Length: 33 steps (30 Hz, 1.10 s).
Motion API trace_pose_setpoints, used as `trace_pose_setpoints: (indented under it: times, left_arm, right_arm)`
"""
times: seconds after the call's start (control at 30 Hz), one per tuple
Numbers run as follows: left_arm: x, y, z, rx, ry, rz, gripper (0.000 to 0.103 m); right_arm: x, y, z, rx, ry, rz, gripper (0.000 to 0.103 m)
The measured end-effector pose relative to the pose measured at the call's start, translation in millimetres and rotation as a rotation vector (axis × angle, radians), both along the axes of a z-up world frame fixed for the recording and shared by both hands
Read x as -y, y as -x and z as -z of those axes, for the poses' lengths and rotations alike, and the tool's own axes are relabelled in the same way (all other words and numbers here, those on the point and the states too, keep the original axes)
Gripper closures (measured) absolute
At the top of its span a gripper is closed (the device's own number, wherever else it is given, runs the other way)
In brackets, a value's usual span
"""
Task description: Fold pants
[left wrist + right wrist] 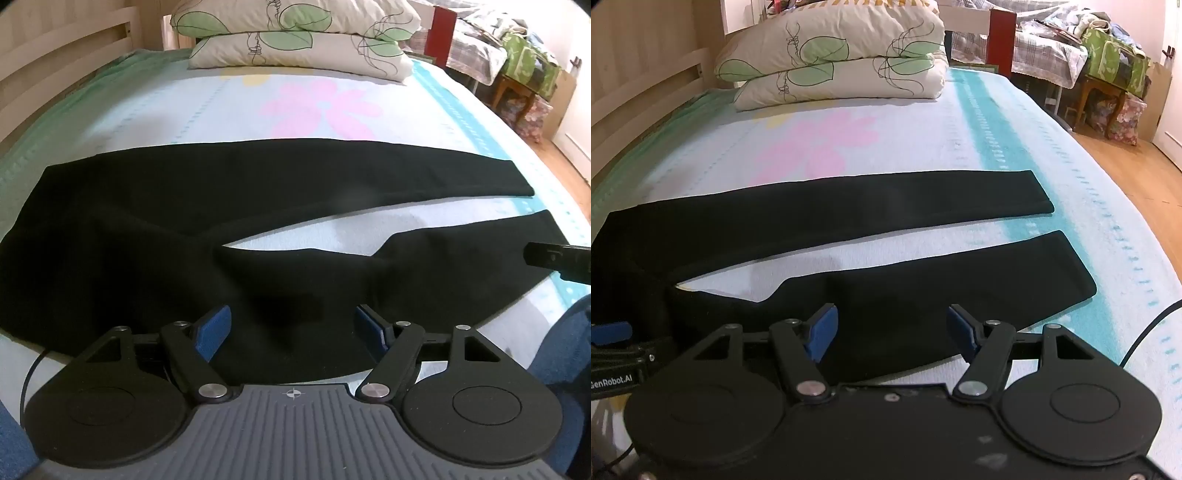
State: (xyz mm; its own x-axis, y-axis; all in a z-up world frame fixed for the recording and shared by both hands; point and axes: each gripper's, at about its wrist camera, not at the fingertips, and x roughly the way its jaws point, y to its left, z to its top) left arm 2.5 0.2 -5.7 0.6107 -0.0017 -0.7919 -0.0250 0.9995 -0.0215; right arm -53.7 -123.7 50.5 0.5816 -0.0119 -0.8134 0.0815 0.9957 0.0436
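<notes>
The black, soft fabric pants (pixel 184 221) are lying flat across the pastel floral bed sheet (pixel 184 107), waist leftward, legs splayed rightward. The left gripper (pixel 291 332) is hovering spread over the near leg; the right gripper (pixel 892 330) likewise, holding nothing. Limp, light cloth, likely sagging; best pinched along the near leg's edge.

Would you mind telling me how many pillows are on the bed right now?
2. Both are stacked at the head of the bed: the lower pillow lies on the sheet, and the upper pillow rests directly on top. Nothing suggests more behind them, though that area is hidden.
</notes>
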Motion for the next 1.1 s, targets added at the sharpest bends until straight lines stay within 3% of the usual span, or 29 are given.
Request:
trace_pose_setpoints:
  times: [1.1]
  left_arm:
    - [-2.4, -1.2, -0.6, -0.006, 0.007, 0.002, 0.031]
  right_arm:
    - [-0.6, -1.1, 2.3, -0.007, -0.003, -0.003, 0.034]
